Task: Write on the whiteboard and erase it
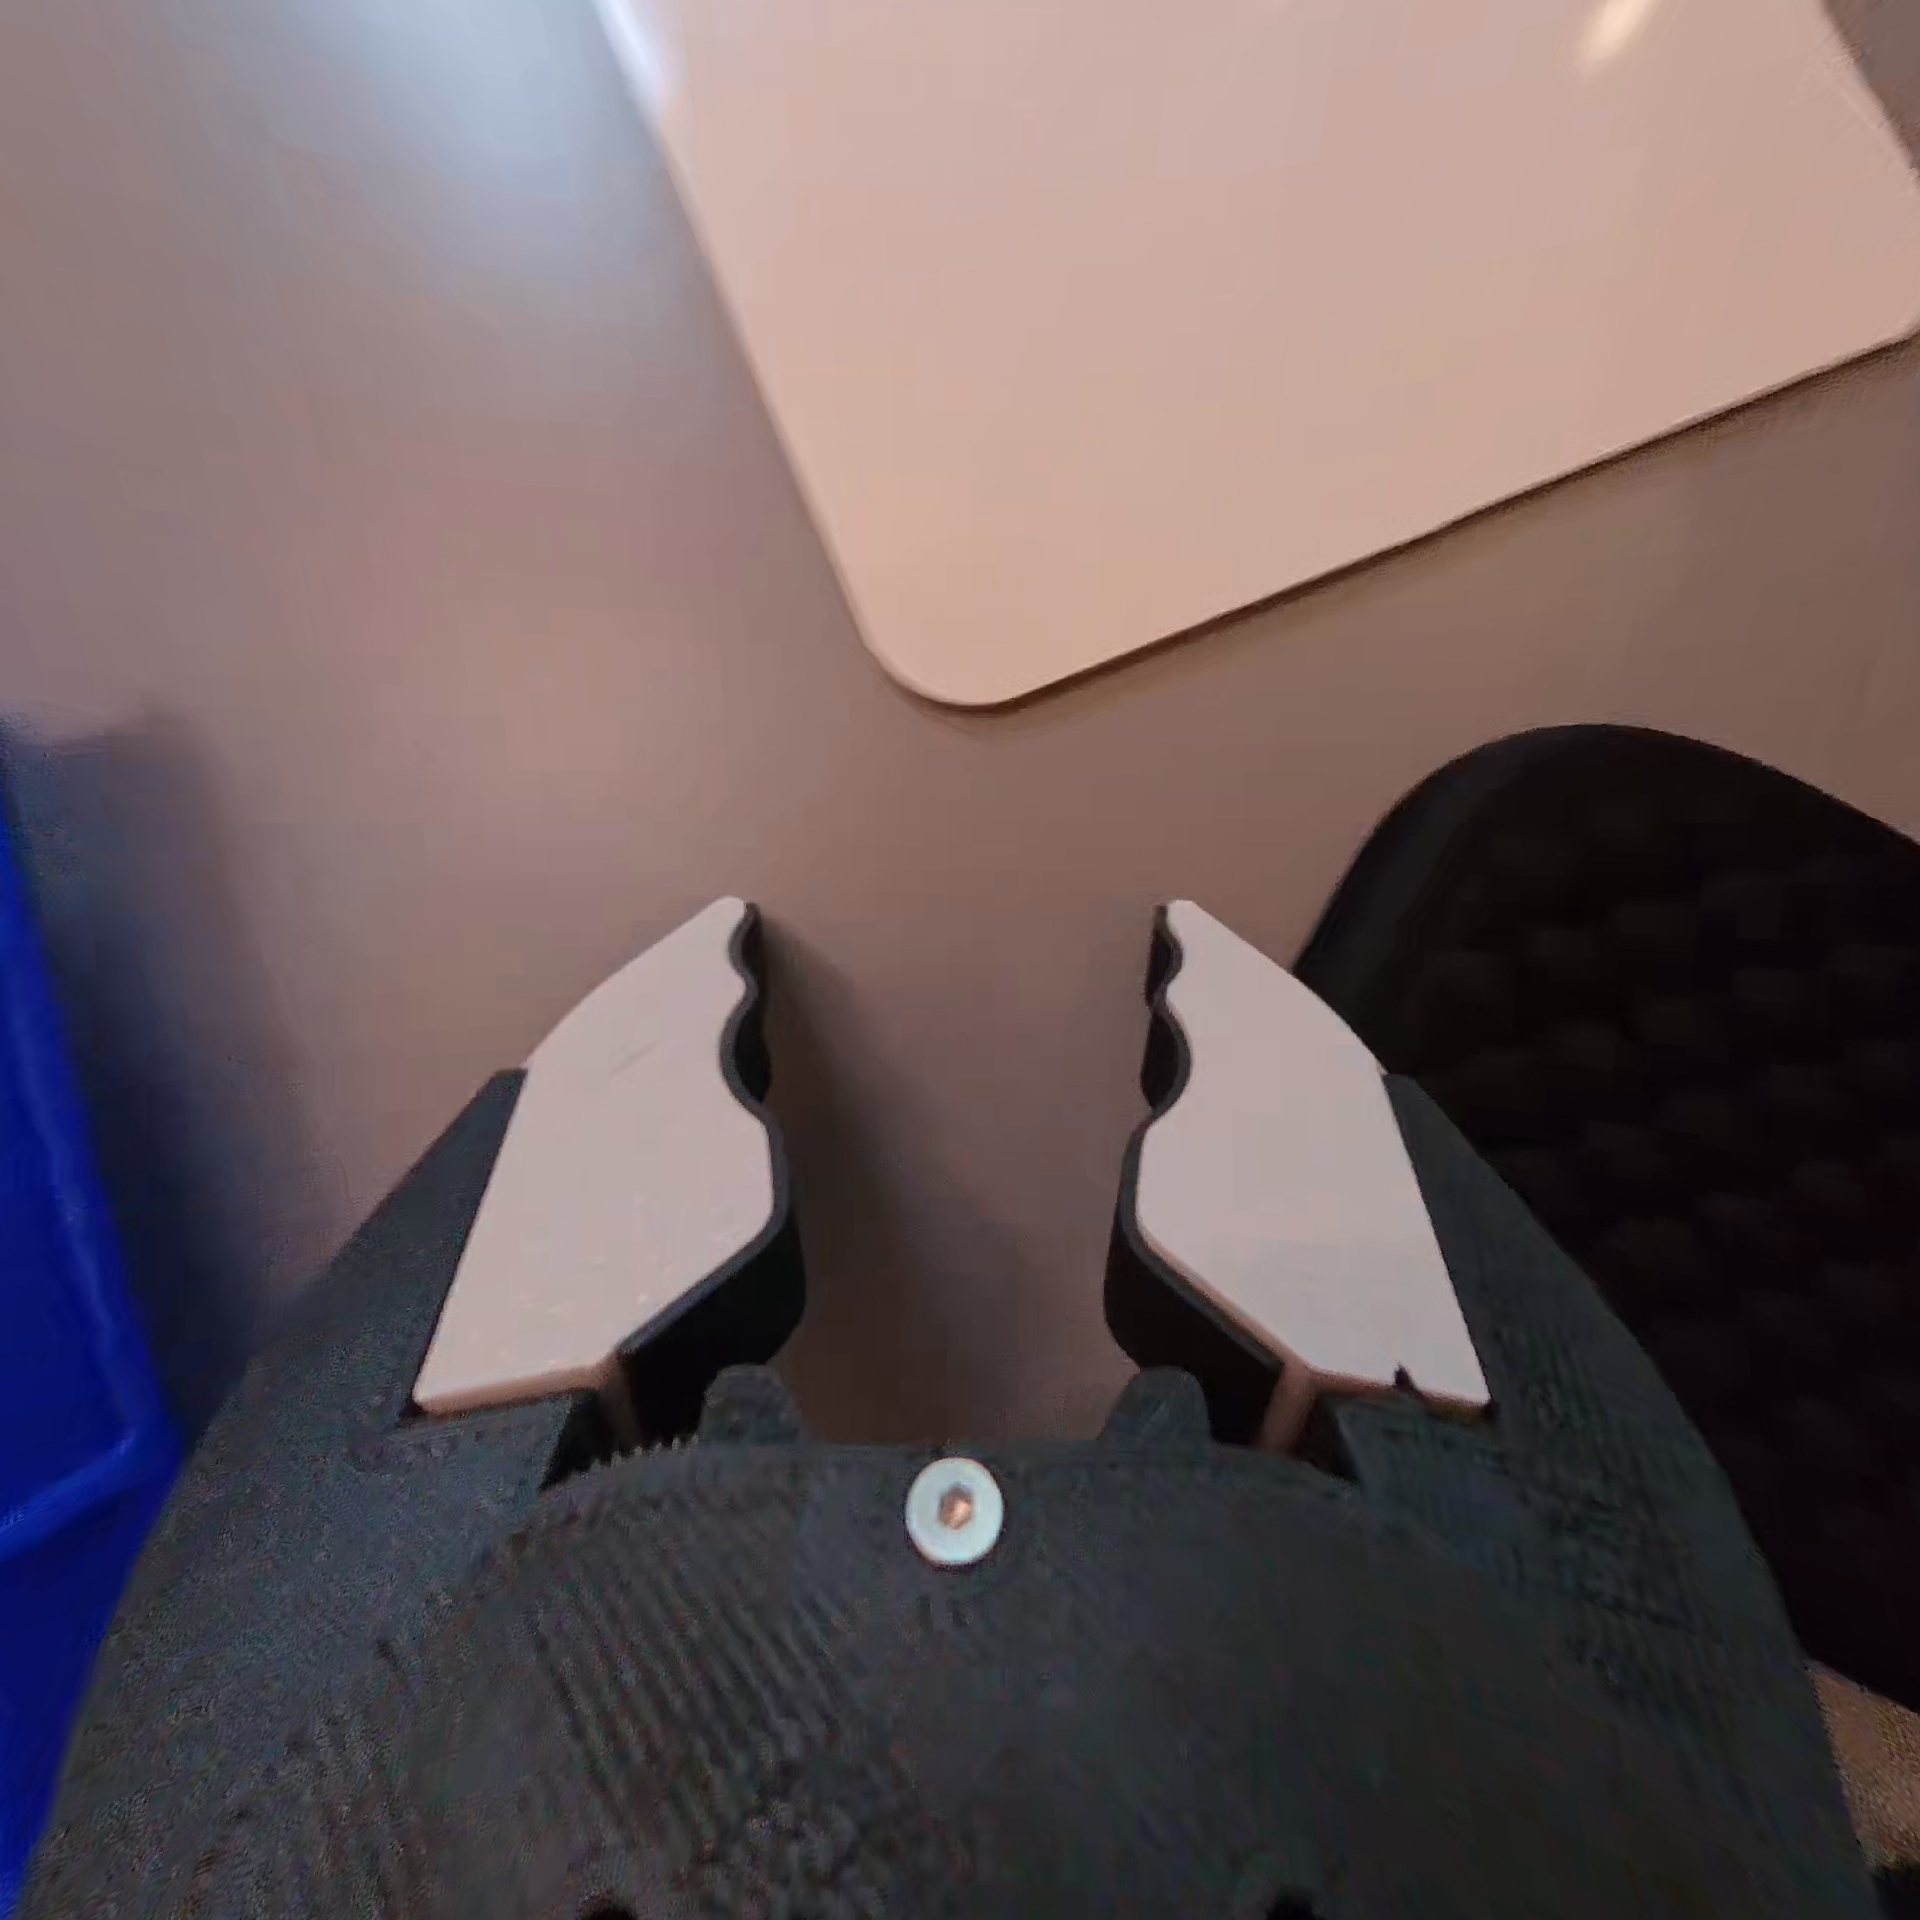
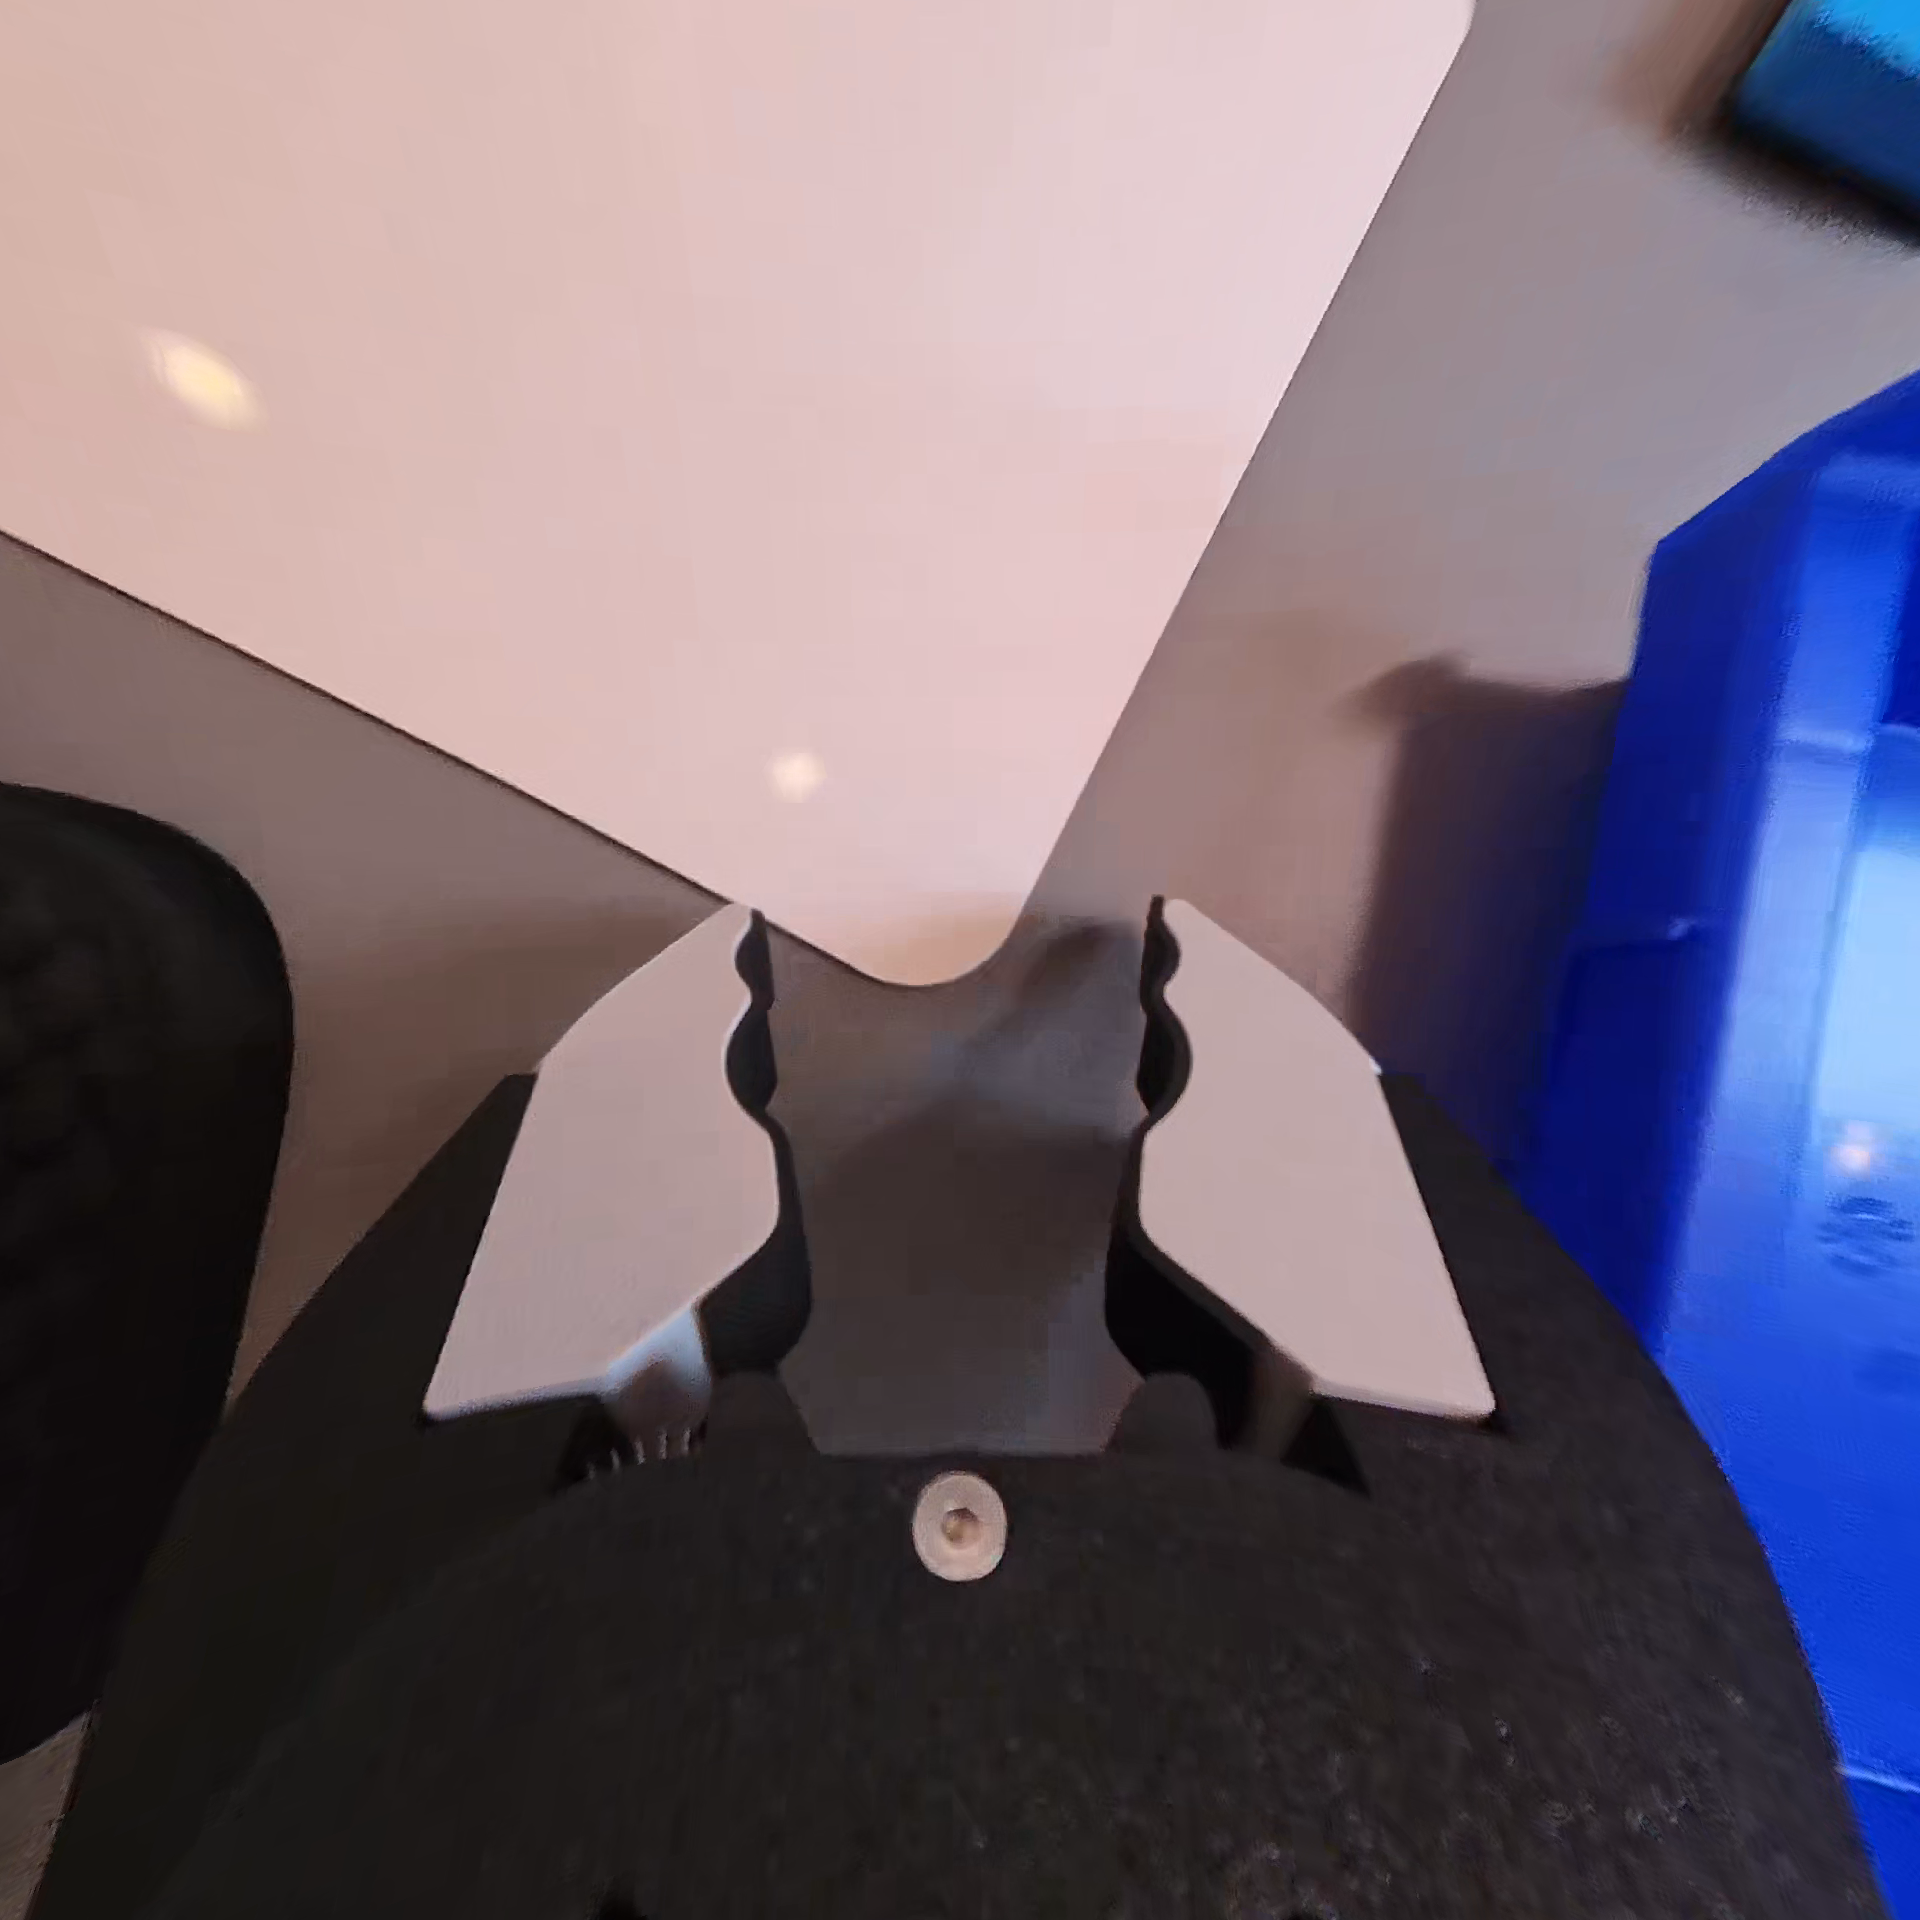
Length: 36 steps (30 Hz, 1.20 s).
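Now left gripper [image 1: 954, 914] wide and empty, right gripper [image 2: 951, 920] likewise, blank whiteboard [image 2: 644, 416] ahead

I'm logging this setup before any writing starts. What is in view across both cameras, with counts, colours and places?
whiteboard: one, white, blank, flat on the table, ahead of both grippers
table: one, grey-brown, under everything
blue bin: one at the right in the right wrist view; a blurred blue thing at the left edge of the left wrist view may be another
black chair: one, at the table edge
left gripper: open, empty
right gripper: open, empty, at the whiteboard's near corner
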{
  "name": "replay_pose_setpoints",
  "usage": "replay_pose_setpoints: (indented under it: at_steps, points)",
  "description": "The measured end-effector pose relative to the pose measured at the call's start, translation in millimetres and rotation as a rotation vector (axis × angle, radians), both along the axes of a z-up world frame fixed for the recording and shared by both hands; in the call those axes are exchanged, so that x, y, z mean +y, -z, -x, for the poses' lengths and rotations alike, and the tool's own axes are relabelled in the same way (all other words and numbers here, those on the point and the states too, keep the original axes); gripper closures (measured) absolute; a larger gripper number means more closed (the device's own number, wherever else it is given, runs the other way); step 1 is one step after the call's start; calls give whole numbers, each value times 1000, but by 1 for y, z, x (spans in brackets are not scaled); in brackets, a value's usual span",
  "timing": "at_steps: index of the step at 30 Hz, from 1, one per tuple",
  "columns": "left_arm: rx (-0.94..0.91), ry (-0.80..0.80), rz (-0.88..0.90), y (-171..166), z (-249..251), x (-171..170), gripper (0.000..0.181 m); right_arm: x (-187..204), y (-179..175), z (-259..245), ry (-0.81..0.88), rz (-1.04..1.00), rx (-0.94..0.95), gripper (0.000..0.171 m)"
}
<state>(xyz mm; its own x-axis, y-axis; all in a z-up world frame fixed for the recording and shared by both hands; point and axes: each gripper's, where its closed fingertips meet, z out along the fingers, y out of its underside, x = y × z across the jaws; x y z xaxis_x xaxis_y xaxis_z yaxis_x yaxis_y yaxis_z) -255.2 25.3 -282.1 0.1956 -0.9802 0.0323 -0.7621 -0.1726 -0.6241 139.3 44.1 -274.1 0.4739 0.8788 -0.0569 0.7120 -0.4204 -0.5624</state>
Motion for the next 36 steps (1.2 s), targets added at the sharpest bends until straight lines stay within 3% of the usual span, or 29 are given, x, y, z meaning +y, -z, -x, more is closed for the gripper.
replay_pose_setpoints:
  at_steps: [6,14,22,24,29,36]
  points:
    - [20,55,-15,0,-34,10,123,-9,7,13,-35,-14,-25,117]
    - [-50,55,-41,-2,-63,33,138,-27,8,-5,18,-21,-60,118]
    - [-48,132,-213,-6,-78,44,136,-52,8,-16,24,-31,-68,114]
    - [-108,139,-167,-13,-81,35,134,-56,5,-11,0,-60,-54,114]
    - [-321,28,-183,-49,-79,47,140,-33,-41,16,-1,-288,161,112]
    - [-538,-174,-287,-86,-63,78,141,37,-106,37,155,-594,522,112]
